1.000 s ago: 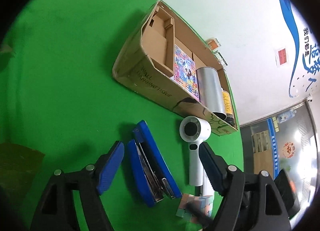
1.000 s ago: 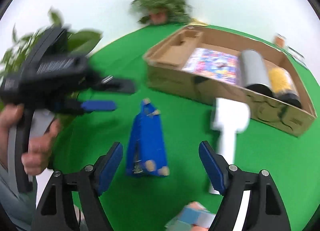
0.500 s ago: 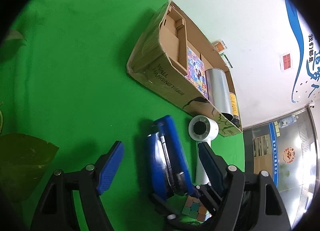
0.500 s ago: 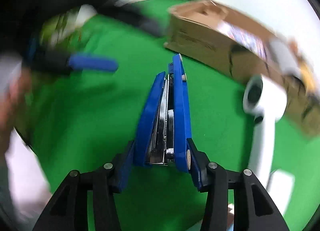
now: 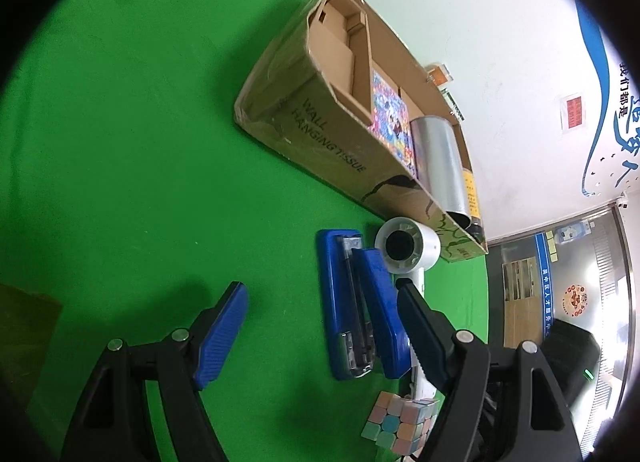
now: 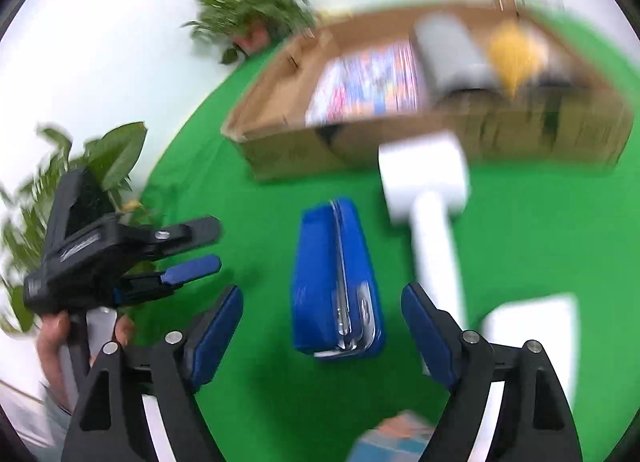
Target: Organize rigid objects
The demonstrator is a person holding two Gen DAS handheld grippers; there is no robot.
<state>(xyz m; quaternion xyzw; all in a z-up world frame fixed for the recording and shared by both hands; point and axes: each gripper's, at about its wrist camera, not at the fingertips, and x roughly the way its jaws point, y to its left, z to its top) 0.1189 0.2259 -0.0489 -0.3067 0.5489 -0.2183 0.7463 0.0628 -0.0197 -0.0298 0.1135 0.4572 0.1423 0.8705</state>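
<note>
A blue stapler [image 5: 360,302] [image 6: 336,274] lies on its side on the green table. My right gripper [image 6: 322,292] straddles it, jaws opening, and neither pad touches it. Just left of the stapler, my left gripper [image 5: 320,290] [image 6: 204,246] hangs open and empty, held by a person's hand [image 6: 52,342]. A white hair dryer [image 5: 408,250] [image 6: 424,174] lies right beside the stapler. A pastel puzzle cube [image 5: 400,422] [image 6: 396,442] sits nearest me. Beyond them stands the open cardboard box [image 5: 320,134] [image 6: 360,146].
Inside the box lie a colourful flat pack [image 5: 390,118], a silver cylinder [image 5: 438,166] and a yellow-labelled bottle [image 5: 472,190]. A white block [image 6: 528,342] sits right of the dryer handle. Potted plants [image 6: 256,22] edge the table at back and left.
Half a second ago the right gripper was shut on the stapler; now its jaws have spread and drawn back. The stapler now lies straighter, closer to the hair dryer.
</note>
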